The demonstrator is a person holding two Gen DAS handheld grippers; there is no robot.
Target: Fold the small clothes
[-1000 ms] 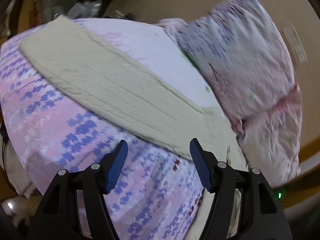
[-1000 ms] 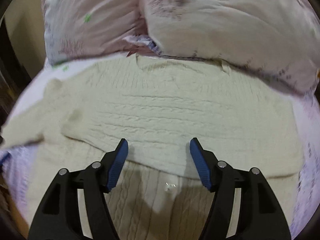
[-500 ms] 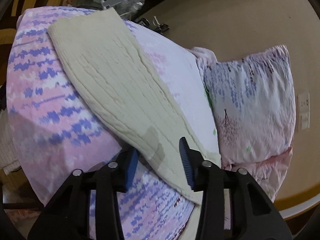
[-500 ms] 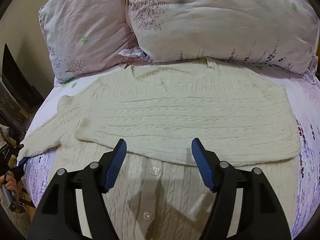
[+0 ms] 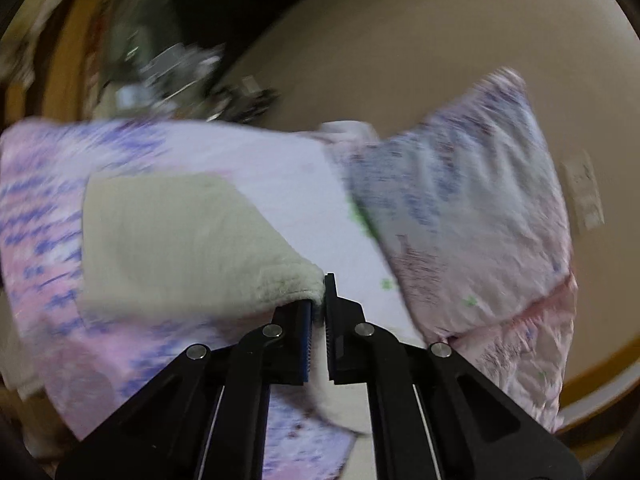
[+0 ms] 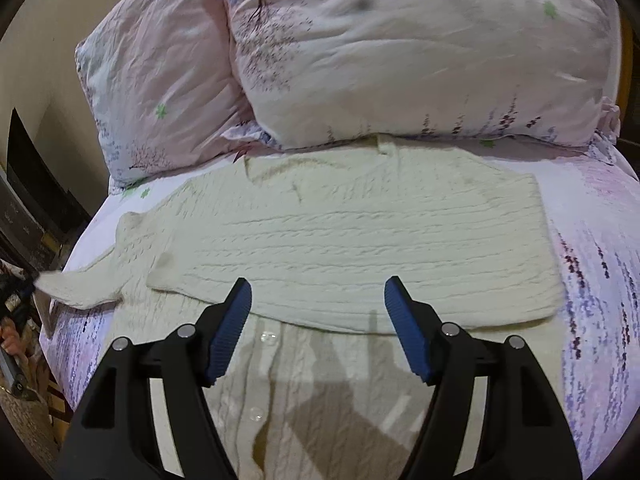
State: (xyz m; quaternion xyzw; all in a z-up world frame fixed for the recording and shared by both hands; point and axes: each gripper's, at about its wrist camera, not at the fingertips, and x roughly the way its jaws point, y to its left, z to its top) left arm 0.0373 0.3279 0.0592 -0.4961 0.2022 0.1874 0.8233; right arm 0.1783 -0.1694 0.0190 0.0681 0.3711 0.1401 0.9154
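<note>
A cream cable-knit cardigan (image 6: 360,248) lies spread across the bed (image 6: 592,248), filling the middle of the right wrist view just below two floral pillows (image 6: 400,52). One sleeve is already laid flat over the chest, probably to square the garment for folding. The other sleeve (image 5: 180,240) sits at center left of the blurred left wrist view, where the left gripper (image 5: 318,312) is pressed together on its edge, apparently to carry it across the body. The right gripper (image 6: 318,320) hangs spread wide and empty above the button placket (image 6: 264,360), low in its frame, seemingly ready to steady the fabric.
</note>
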